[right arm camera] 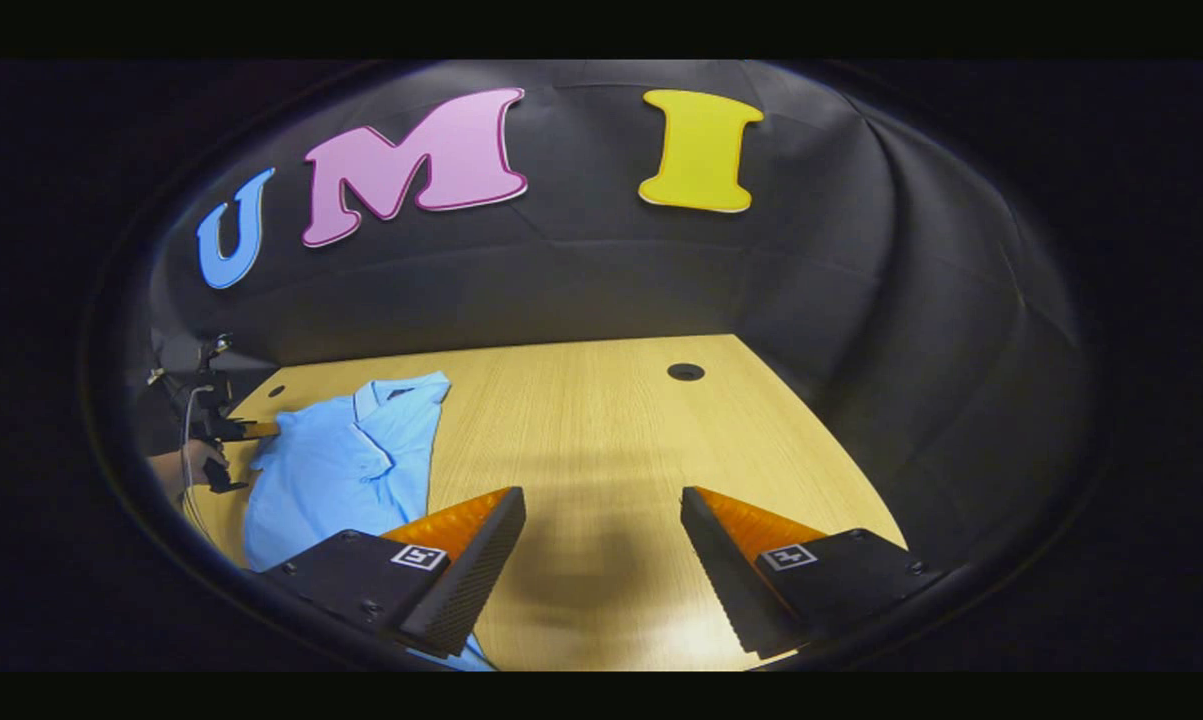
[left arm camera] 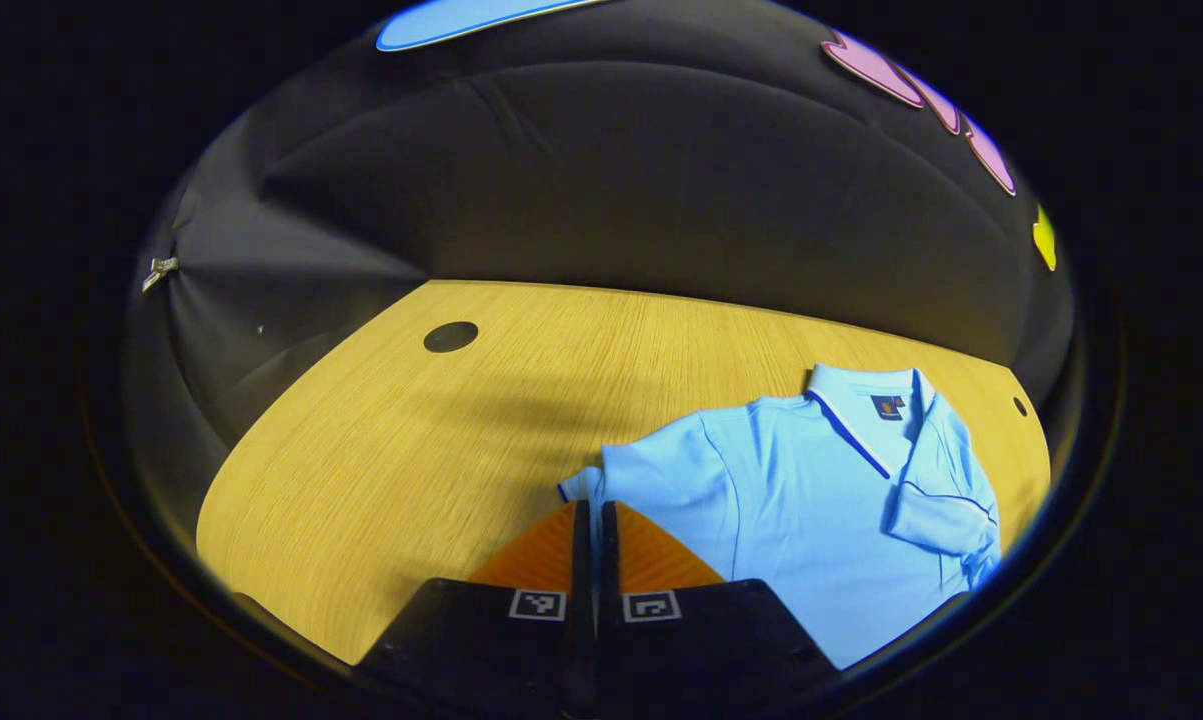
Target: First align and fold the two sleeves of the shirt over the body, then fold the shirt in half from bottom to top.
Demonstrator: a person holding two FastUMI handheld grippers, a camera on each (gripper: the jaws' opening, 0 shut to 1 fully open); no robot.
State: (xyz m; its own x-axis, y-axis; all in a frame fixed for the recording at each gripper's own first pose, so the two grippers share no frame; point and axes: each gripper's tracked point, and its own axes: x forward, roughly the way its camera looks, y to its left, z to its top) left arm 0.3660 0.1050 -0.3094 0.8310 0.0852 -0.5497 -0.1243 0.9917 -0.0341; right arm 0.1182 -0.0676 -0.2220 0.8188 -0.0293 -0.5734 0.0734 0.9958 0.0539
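Left gripper (left arm camera: 592,515): fingers pressed together, pinching the cuff of the near sleeve (left arm camera: 583,487) of the light blue shirt (left arm camera: 811,500). Shirt lies flat on the wooden table (left arm camera: 411,450); its far sleeve is folded across the body. Right gripper (right arm camera: 601,540): fingers spread wide over bare tabletop beside the shirt, holding nothing. Round cable hole (right arm camera: 685,372) sits well apart.

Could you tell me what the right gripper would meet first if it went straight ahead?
Probably bare table: the right gripper stands open, and the shirt lies off to its left. Depth is unclear.

The shirt (left arm camera: 811,500) lies flat on the table (left arm camera: 391,440), collar (left arm camera: 861,395) toward the booth wall (left arm camera: 611,170).
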